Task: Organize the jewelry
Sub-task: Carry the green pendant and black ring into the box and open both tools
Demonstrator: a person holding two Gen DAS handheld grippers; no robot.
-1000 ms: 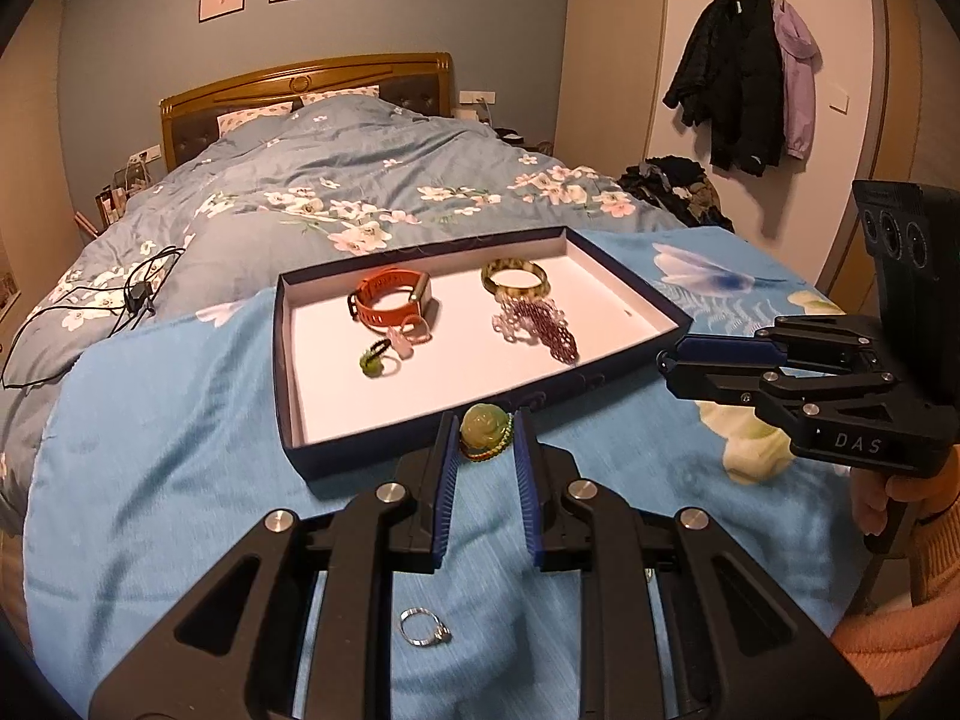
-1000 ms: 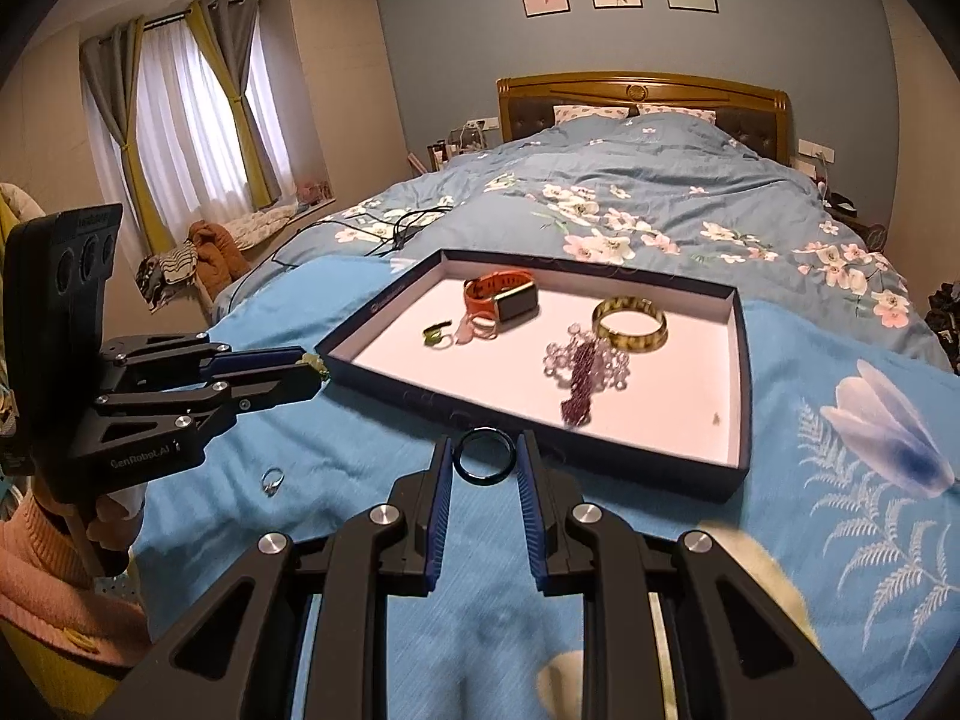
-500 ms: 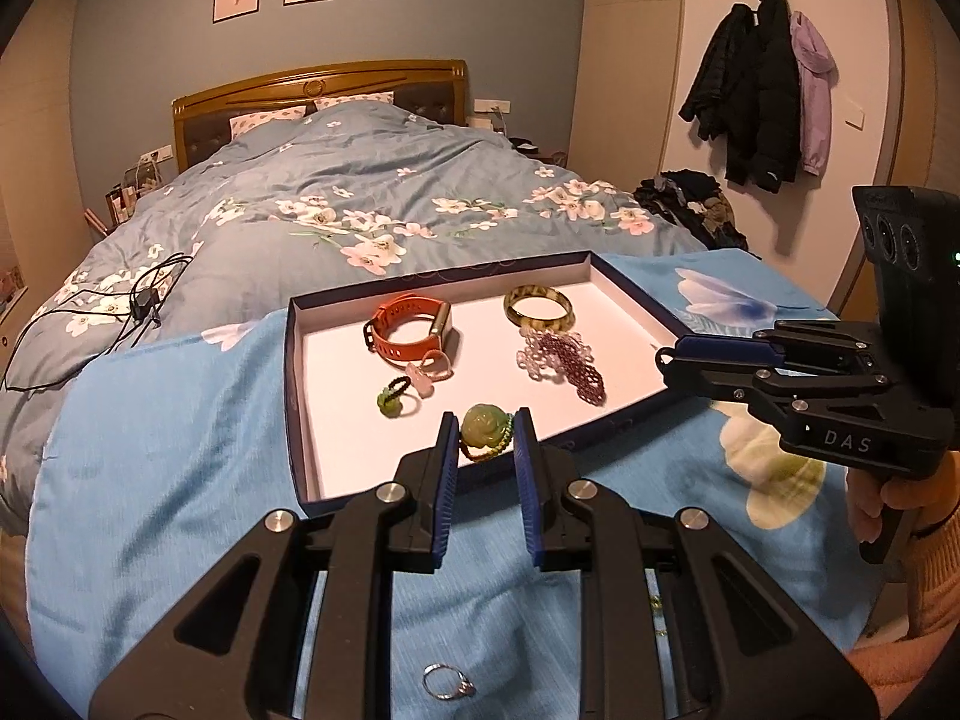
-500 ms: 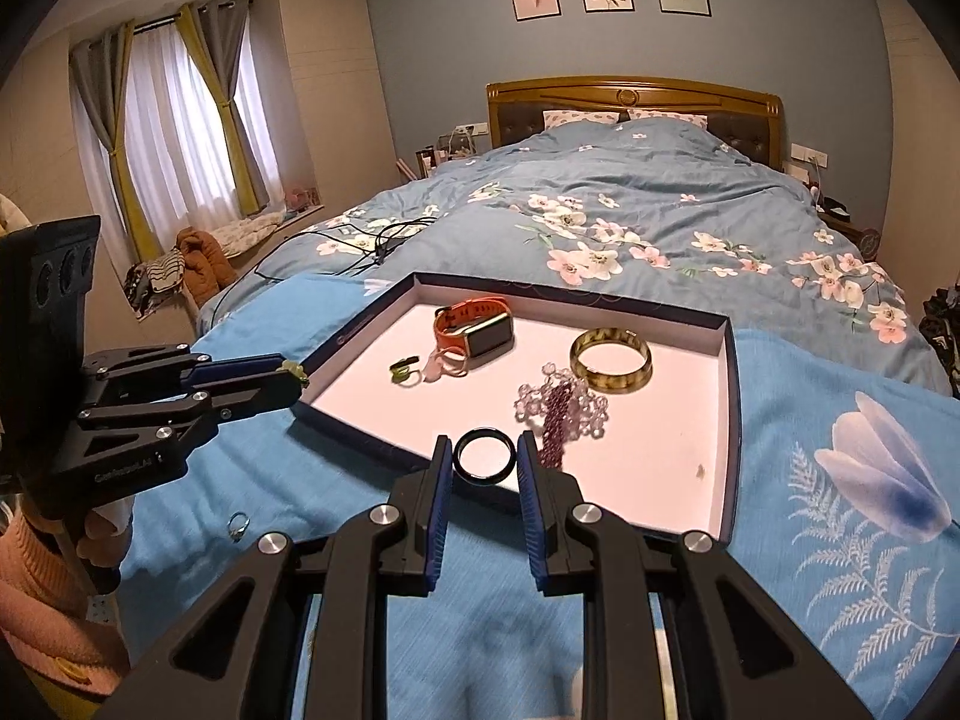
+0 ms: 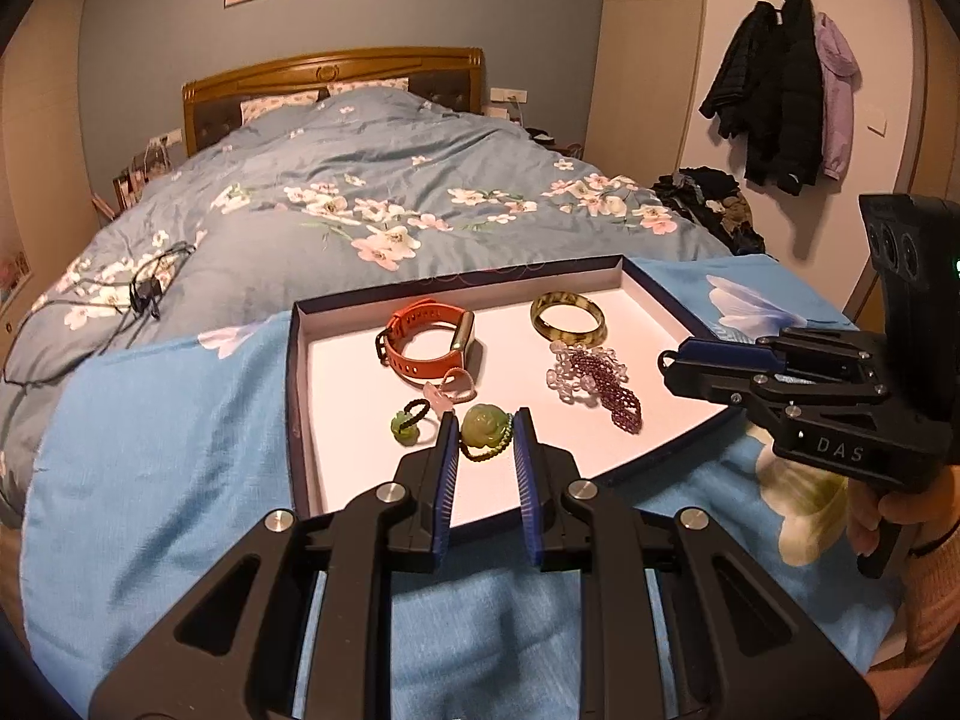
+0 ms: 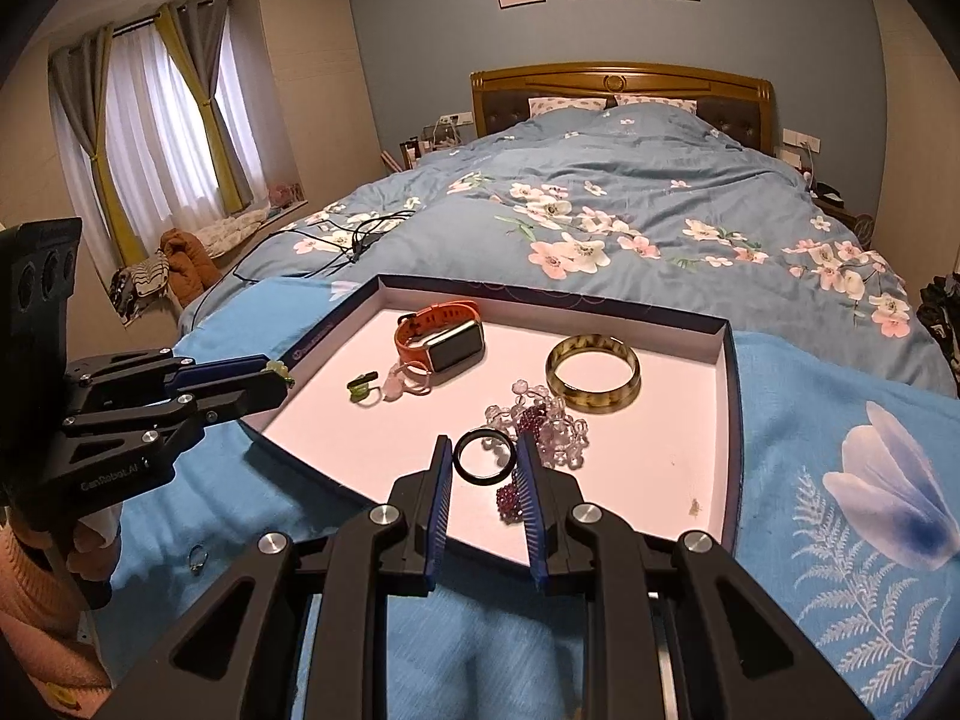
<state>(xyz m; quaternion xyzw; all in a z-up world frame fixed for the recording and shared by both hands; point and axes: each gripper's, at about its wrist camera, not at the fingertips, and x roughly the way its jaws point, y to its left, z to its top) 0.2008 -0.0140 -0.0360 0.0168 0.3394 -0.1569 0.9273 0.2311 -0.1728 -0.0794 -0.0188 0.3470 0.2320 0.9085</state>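
dim warm indoor light, heavy fisheye bending and dark vignette at the corners, mostly sharp, soft shadows

Beyond the claws one tray (image 6: pixel 729 372) held one watch (image 6: pixel 441 339), one bangle (image 6: pixel 594 381), two small rings and one bead cluster (image 6: pixel 549 423); each claw carried one piece.

Home bedroom, bed (image 5: pixel 360 192), hung coats (image 5: pixel 780 90)

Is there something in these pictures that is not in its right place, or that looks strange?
Yes. A small silver ring lies alone on the blue blanket, outside the tray that holds the other jewelry. A small speck also lies on the tray floor; what it is cannot be told.
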